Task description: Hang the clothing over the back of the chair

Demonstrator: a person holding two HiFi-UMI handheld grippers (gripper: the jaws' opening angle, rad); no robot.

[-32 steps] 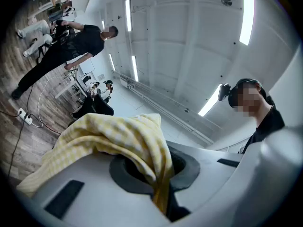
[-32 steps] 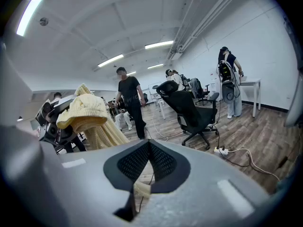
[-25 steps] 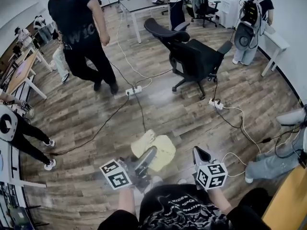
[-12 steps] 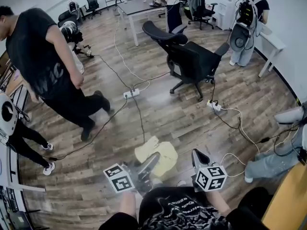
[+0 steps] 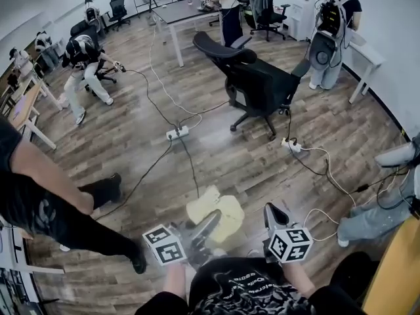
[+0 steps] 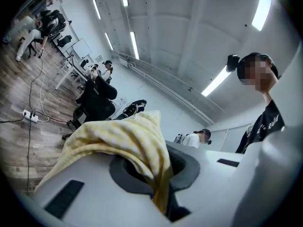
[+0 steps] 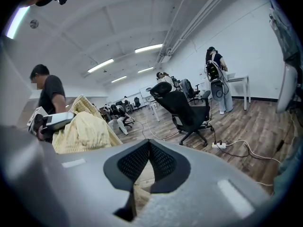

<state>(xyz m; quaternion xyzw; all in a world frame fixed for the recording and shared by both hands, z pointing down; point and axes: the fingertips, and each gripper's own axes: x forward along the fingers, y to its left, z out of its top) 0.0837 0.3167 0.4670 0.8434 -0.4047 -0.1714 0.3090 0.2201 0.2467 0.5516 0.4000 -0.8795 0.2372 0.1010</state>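
While pinched in the closed jaws of the left gripper (image 5: 212,216), hangs clear of the wooden floor (image 5: 118,143) just in front of the person's chest: yellow checked clothing (image 5: 223,207), bunched into a loose fold. In the left gripper view, drapes over one jaw and runs down into the slot between the pads, with cloth filling the gap.

Held just beside the clothing on its right, apart from it: right gripper (image 5: 271,210), jaws pressed fully together and nothing clamped between them.

Stands upright on its wheeled base toward the far side of the floor: black office chair (image 5: 262,84), well apart from the clothing and from both grippers. Headrest at the upper left, seat toward the right in the head view.

Lies on the floor between the person and the chair: white power strip (image 5: 177,133), with a dark cable (image 5: 193,169) running from it toward the near edge. Lies near the chair's base, on its right: second power strip (image 5: 293,144), with a white cable trailing toward the right edge.

Near the left edge of the floor, mid-stride: passer-by in black (image 5: 39,209). At the far edge, beyond the chair — white desk (image 5: 190,8).
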